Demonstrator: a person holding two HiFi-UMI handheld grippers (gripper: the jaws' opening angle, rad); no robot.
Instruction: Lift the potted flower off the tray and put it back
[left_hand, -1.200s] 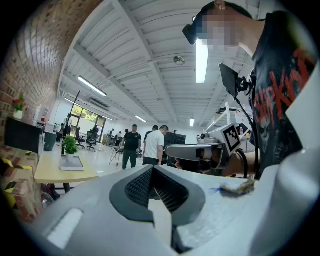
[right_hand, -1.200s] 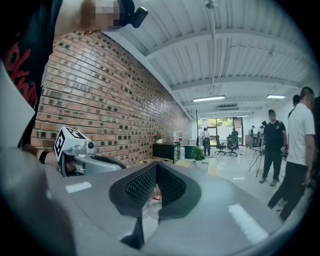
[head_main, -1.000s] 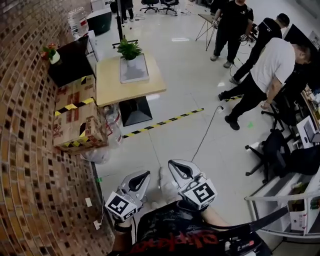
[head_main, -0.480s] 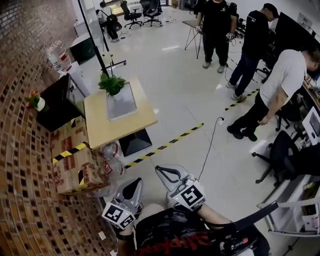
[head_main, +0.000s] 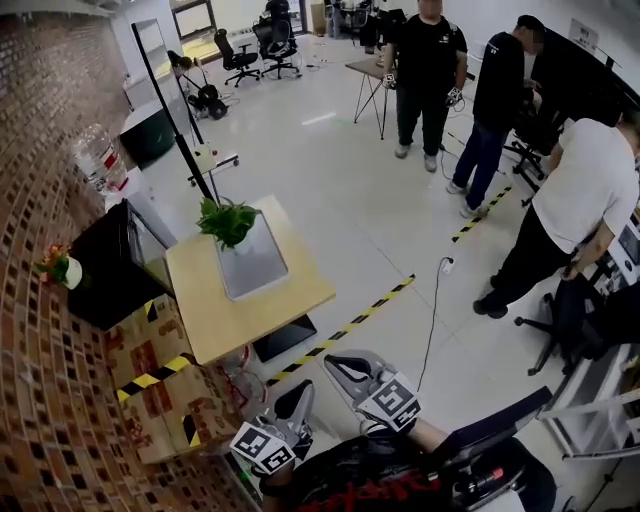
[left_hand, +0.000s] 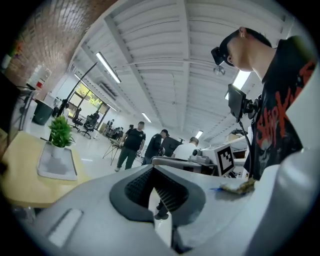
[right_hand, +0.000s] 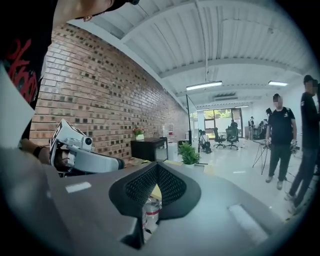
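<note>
Green potted flower (head_main: 228, 220); grey tray (head_main: 256, 266)

Bright, even indoor light is falling from ceiling strip lamps (left_hand: 107, 67) and far windows (right_hand: 220, 116), glaring softly off the pale floor (head_main: 322, 120) and casting only faint shadows. Fisheye distortion is bending the brick wall (head_main: 50, 420) in the head view and blackening the corners of both gripper views. There the close grey bodies of the left tongs (left_hand: 154, 170) and right tongs (right_hand: 156, 165) are lying out of focus.
</note>
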